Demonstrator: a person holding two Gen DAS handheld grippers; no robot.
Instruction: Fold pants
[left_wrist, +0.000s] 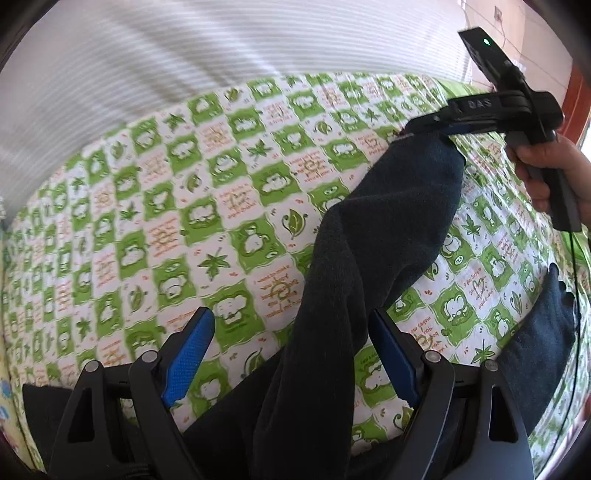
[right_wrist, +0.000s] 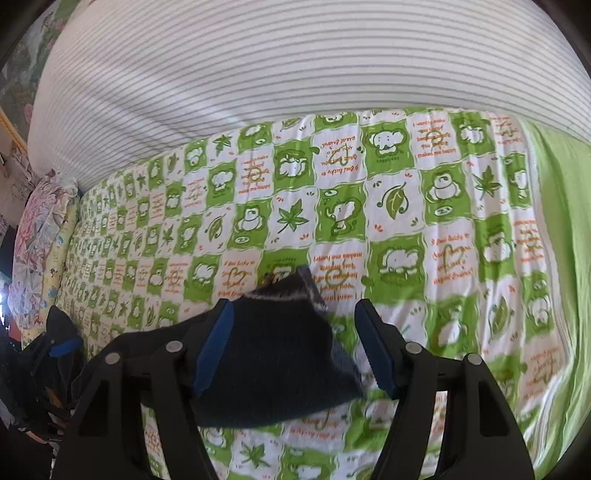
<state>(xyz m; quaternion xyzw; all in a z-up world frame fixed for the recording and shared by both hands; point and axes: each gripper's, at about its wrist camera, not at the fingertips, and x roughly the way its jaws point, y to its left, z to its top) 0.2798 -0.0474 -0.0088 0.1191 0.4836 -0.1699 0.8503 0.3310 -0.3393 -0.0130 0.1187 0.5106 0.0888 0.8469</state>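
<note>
Dark navy pants lie on a green-and-white patterned quilt, one leg running up from the bottom of the left wrist view. My left gripper is open; that leg passes between its blue pads, with the left pad clear. The leg's far end reaches my right gripper, held in a person's hand. In the right wrist view the right gripper stands open around the pants' striped end. The cloth rests against the left pad, with a gap to the right pad.
A white striped sheet covers the bed beyond the quilt. Floral pillows lie at the left, plain green cloth at the right. More dark cloth and a thin cable sit at the right edge.
</note>
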